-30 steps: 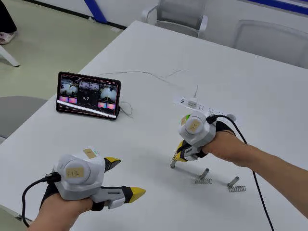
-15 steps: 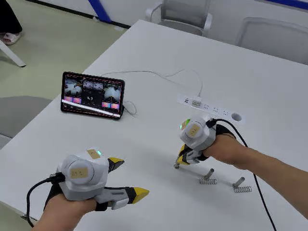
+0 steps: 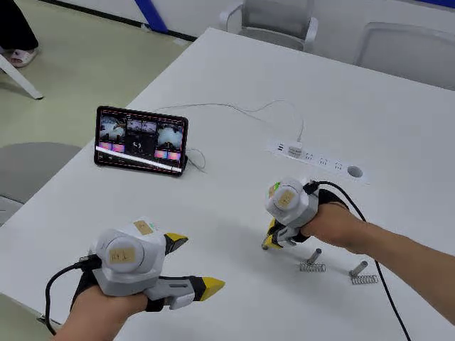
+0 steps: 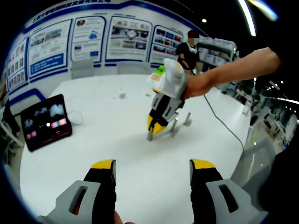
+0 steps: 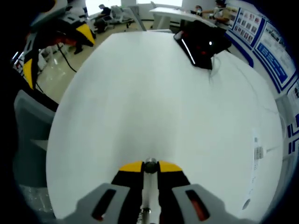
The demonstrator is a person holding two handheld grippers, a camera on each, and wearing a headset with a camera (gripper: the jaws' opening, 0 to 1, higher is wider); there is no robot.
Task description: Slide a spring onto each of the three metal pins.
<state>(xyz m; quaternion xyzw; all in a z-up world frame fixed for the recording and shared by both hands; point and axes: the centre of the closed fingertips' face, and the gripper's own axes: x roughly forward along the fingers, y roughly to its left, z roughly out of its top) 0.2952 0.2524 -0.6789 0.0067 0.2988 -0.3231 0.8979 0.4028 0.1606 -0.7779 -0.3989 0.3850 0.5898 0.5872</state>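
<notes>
At the near edge of the white table (image 3: 234, 106), the L tool (image 3: 193, 264) hovers idle, its yellow-tipped jaws spread wide w/ nothing btwn them. Just beyond, the R tool (image 3: 271, 240) is clamped tight on the first pin (image 4: 150, 136) and angled down, the pin's free end at or touching the tabletop. To its right sit the second pin (image 3: 313, 256) and third pin (image 3: 359, 268), both bare. One spring (image 3: 311, 268) lies just beside the former, the other spring (image 3: 364, 280) just beside the latter. Farther back are a lit tablet (image 3: 141, 140) and a power strip (image 3: 318, 160), well apart from the work. The step in hand looks like pin no. 1 of 3. The pin is gripped, but can't tell if any coil sits on it inside the jaws. The next move prob. calls for the L tool to pinch a coil by its side and line its bore up w/ the pin end, which must first come clear of the table.
</notes>
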